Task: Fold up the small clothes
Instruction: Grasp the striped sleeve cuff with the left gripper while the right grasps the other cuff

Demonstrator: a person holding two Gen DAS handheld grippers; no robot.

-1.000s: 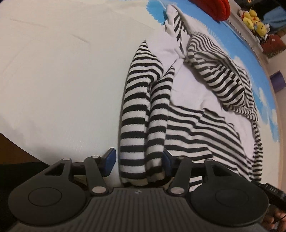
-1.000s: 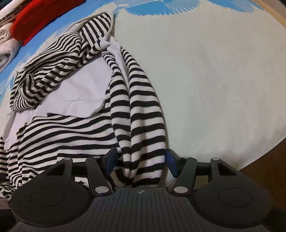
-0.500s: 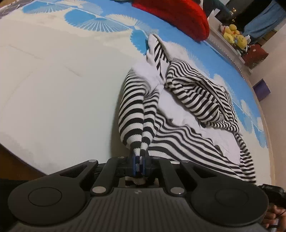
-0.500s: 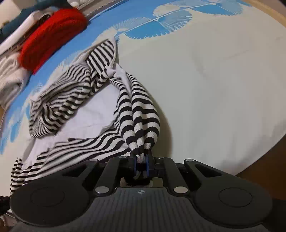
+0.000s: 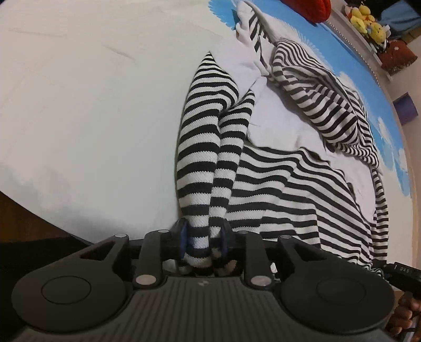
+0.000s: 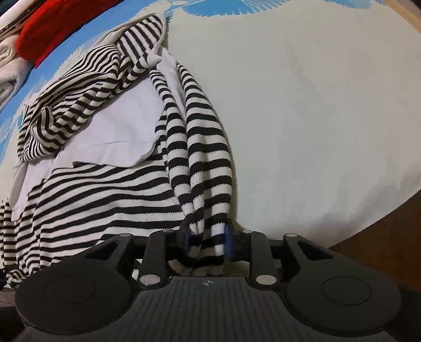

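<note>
Left wrist: black-and-white striped garment [image 5: 284, 189], rumpled; perhaps inside-out

Black-and-white stripes on pale cloth

The garment [image 5: 276, 189] is black-and-white striped (lining plain white); the bedsheet [image 6: 315, 105] cream with blue prints.

One striped garment [image 5: 276, 184] lies on one bed [image 5: 79, 105]. One red item [image 6: 50, 29] sits at the far edge. Two tools: the left tool [image 5: 203, 240] and the right tool [image 6: 208, 238]. Several yellow plush toys [image 5: 368, 18]; exact count unclear.
</note>
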